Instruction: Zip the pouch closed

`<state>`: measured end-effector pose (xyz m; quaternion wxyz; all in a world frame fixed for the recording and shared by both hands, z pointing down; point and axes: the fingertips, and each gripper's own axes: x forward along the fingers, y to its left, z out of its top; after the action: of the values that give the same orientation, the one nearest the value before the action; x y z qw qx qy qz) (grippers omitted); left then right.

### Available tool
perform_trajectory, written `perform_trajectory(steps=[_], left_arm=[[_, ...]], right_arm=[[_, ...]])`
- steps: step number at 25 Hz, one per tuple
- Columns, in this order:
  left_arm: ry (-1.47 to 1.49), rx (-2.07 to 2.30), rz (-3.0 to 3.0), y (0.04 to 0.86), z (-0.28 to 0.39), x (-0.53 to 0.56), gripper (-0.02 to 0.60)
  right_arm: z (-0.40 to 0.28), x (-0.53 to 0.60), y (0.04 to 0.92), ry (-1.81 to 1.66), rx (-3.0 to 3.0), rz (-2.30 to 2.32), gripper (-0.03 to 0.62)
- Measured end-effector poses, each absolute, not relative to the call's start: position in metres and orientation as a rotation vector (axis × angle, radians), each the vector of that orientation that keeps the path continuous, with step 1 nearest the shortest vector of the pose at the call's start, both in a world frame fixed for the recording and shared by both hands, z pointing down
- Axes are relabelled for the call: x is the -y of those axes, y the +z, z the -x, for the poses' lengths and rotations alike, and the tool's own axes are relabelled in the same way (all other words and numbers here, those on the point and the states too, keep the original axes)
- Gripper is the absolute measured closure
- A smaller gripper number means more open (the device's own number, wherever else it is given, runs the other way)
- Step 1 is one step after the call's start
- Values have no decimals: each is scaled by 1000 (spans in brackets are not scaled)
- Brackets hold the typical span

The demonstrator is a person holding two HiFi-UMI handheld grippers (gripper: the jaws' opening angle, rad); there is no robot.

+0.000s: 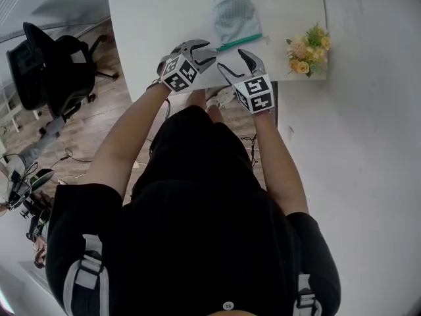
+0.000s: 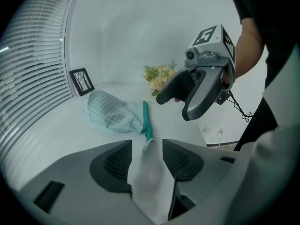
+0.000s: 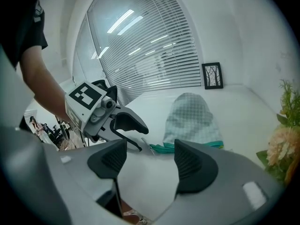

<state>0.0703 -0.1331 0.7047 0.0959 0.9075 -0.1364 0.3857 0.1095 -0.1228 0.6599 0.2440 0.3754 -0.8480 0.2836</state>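
Well to the left of the pouch [image 1: 235, 15], off the counter [image 1: 158, 18], a black office chair [image 1: 49, 68] is seen on the wood floor. In the left gripper view, window blinds [image 2: 33, 69] are shown further left of the pouch, and a small framed picture [image 2: 82, 81] is propped against the wall behind it on the same side. The left claw [image 1: 209, 52] is held by the person just to the near left of the pouch and is angled down toward it. Its jaws are released, and the loose end of the teal zipper [image 2: 148, 143] is seen between their tips, with neither pad pressed on it. The pouch itself, of pale checked cloth, is laid flat on the white counter with its rounded end turned away from the person and its teal zipper edge [image 1: 240, 42] turned toward them. Whether that edge is zipped cannot be told. The right claw [image 1: 231, 61] is held just in front of the pouch, near the middle of the zipper edge and a little short of it. Its jaws are released as well, and only bare counter is seen between them, with the zipper edge lying just past their tips. To the right of the pouch, near the counter's right edge, a small bunch of yellow and pink flowers [image 1: 309, 48] is set.
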Motion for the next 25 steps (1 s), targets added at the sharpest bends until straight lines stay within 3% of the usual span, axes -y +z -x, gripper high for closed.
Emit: perform_trajectory(steps=[15,25], left_arm=[[1162,381,-2713,713,-73,131,540],[1139,353,-2716,707,-75,122,565]], right_arm=[[-108,122,670,796,2295,-1024,272],[-104,118,682,796,2269,-1006,307]])
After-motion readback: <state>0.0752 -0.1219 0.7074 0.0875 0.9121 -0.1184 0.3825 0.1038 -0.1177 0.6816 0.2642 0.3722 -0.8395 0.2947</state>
